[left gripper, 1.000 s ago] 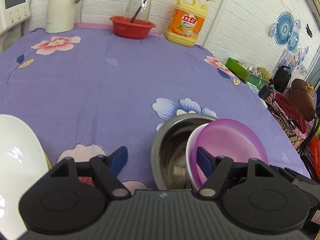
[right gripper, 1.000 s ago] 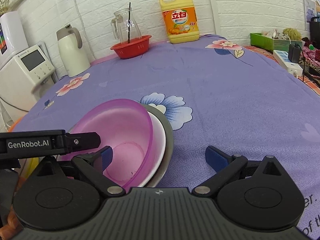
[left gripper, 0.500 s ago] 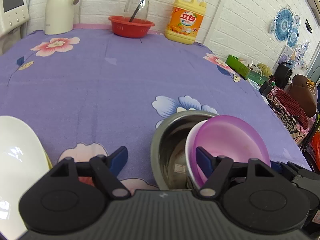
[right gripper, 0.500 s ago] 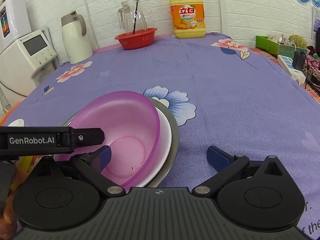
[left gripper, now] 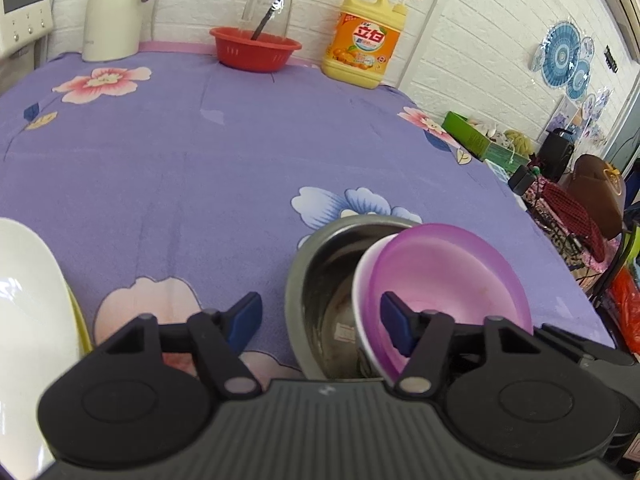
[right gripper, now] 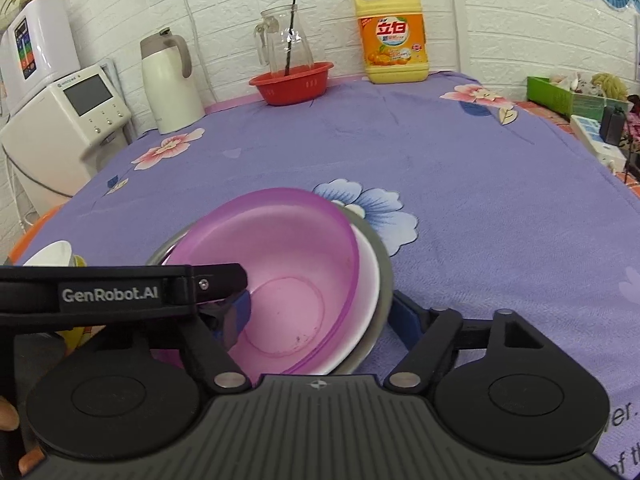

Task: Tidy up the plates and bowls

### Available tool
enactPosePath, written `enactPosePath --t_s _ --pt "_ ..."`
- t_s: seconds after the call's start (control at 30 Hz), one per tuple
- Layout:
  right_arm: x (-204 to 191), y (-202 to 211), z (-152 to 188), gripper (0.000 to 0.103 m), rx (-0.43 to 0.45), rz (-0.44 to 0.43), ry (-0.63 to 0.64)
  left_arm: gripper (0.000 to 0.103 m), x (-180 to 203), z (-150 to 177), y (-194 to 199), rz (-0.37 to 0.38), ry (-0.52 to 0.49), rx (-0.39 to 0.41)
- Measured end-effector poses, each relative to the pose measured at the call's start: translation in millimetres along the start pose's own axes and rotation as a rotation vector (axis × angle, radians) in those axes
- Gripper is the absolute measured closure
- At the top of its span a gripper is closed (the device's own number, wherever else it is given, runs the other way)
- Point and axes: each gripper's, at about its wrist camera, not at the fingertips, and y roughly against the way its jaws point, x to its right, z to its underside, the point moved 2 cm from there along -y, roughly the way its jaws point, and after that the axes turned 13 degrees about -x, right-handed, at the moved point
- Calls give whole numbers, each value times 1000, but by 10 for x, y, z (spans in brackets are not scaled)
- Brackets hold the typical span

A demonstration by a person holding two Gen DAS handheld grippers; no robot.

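Count, near edge of worktop [left gripper: 200, 168] w/ purple floral cloth: 3 nested bowls. Steel bowl [left gripper: 316, 280] outermost, white bowl [left gripper: 362, 280] inside it, purple bowl [left gripper: 440, 276] innermost; the inner two lean toward the right side of the steel one. 1 white plate [left gripper: 24, 300] near left, w/ a yellow edge showing under it.

Far edge, by the brick wall: 1 red basket [left gripper: 256, 50], 1 glass jug [left gripper: 272, 8] standing in it w/ a dark stick, 1 yellow detergent bottle [left gripper: 366, 40], 1 cream thermos jug [left gripper: 116, 8].

Left gripper [left gripper: 322, 318]: about half open, jaws closing. Steel bowl's left wall sits between the fingers; right finger reaches inside the bowls, left finger outside over the cloth. Pads not pressing on anything that I can see.

Right gripper [right gripper: 324, 316]: partly open, straddling the right rims of the stack, w/ left finger down inside the purple bowl [right gripper: 288, 280], right finger outside the steel bowl [right gripper: 384, 276] over the cloth. Contact w/ the rims: can't tell. Left gripper's arm crosses the near left of this view.
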Motion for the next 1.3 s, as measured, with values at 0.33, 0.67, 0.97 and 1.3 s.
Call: enactPosePath --t_s 0.33,0.67,0.97,1.3 --pt "-54 38 34 7 11 -7 -19 65 76 18 44 25 8 -6" --pt "-98 193 12 7 49 -2 -12 65 123 0 231 30 -4 34" --pt "-276 249 45 5 64 -15 16 65 -7 72 431 29 17 68" --pt "-619 344 61 3 84 -38 73 65 -260 208 803 -1 53 129"
